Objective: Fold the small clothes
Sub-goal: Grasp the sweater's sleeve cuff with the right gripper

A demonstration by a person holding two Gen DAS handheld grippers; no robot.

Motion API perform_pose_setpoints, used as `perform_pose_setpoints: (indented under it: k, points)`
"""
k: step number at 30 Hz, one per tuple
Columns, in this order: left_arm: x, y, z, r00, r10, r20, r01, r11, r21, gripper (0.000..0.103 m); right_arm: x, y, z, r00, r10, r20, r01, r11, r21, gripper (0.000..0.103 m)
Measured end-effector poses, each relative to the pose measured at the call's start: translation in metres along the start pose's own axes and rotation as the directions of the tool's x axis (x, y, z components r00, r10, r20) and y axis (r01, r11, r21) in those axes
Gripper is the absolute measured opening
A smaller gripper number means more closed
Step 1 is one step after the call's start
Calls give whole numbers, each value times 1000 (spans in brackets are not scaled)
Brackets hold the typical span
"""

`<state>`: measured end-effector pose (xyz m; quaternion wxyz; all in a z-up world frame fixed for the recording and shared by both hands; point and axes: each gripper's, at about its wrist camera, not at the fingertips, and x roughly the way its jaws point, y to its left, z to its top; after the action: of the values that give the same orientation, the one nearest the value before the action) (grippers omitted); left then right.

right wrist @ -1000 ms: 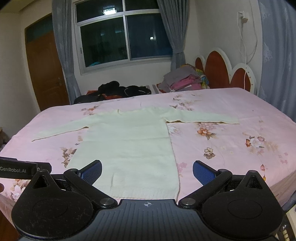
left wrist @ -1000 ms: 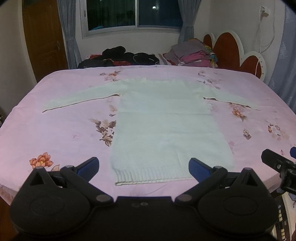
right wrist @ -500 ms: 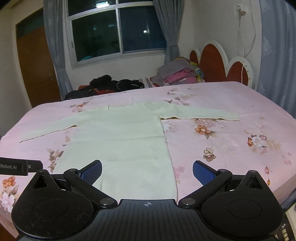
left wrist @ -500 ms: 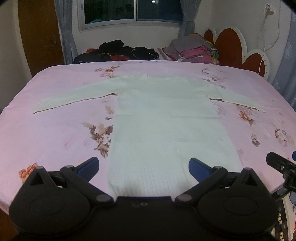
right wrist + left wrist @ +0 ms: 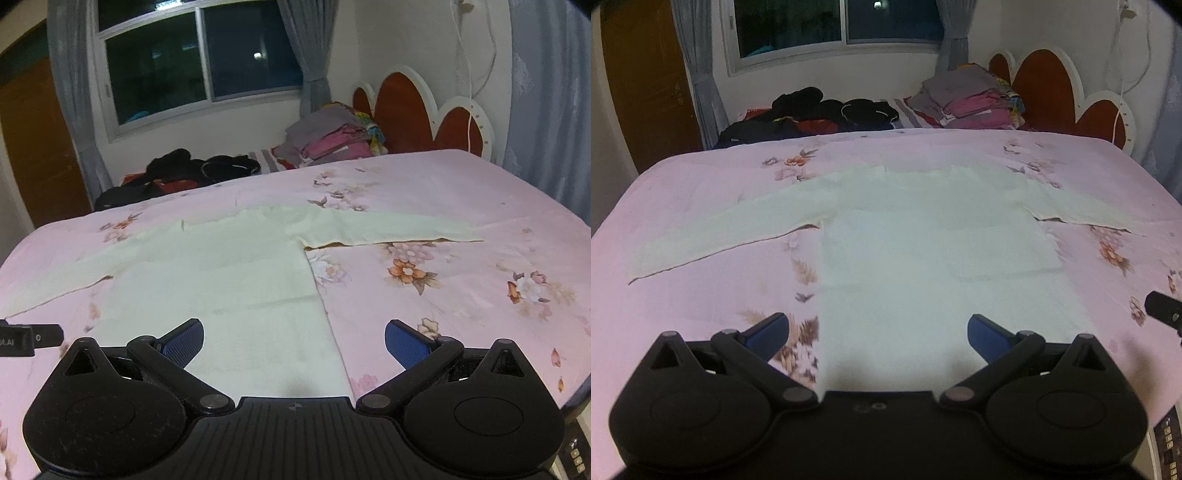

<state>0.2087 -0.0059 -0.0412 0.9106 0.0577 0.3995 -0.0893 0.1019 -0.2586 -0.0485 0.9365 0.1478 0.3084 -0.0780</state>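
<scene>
A pale cream long-sleeved sweater [image 5: 923, 243] lies flat on the pink floral bedsheet [image 5: 701, 206], sleeves spread to both sides, hem toward me. It also shows in the right wrist view [image 5: 221, 269]. My left gripper [image 5: 878, 332] is open and empty, over the sweater's lower body near the left side edge. My right gripper [image 5: 294, 341] is open and empty, over the sweater's lower right edge. The hem is hidden under both gripper bodies. The right gripper's tip [image 5: 1163, 308] shows at the right edge of the left wrist view.
A heap of dark clothes [image 5: 812, 114] and a stack of folded grey and pink clothes [image 5: 967, 96] lie at the far side of the bed. A red and white headboard [image 5: 1052, 85] stands at the far right. A brown door [image 5: 639, 81] is at far left.
Both grippers have moved forward over the bed. The sweater's hem, visible a second ago, is now under the gripper bodies. The sweater has not moved.
</scene>
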Motion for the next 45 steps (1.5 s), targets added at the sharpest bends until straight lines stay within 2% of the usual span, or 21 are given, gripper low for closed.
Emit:
perform_pose_setpoints:
  k: [5,12,17,25,29,34,36,39,45]
  points:
    - [21,9,15,999,-29,18,30,999,-29,103,22,4,16,998,-56,17,57,998,-16,103]
    - [55,4,26,999,-32,-18,31,999,-29,103,53,-15,32,995,-89,34,90,996,-29,103]
    - [78,-12,34,1000,-9,-19,8,999,-32,103,84,-53,47,990,-128,52,129,991,-29,103]
    - [121,-36,58,997,55,-47,-58,995,-76,103,151,-121,77,993,-118,20,118,993,-13,103]
    - [142,-48,68,995,80,-57,-85,992,-90,103,185,-160,86,990,-141,-12,141,990,18,103]
    - [161,-62,77,991,126,-54,-131,987,-90,103,222,-217,95,981,-188,-44,192,975,110,102]
    - [166,-68,80,989,137,-55,-141,987,-80,103,234,-240,98,973,-220,-72,229,962,147,64]
    - [174,-74,84,987,143,-67,-148,986,-78,103,253,-275,101,961,-246,-131,269,939,213,63]
    - [182,-79,87,982,174,-72,-179,982,-65,103,276,-317,107,951,-260,-164,299,908,294,63]
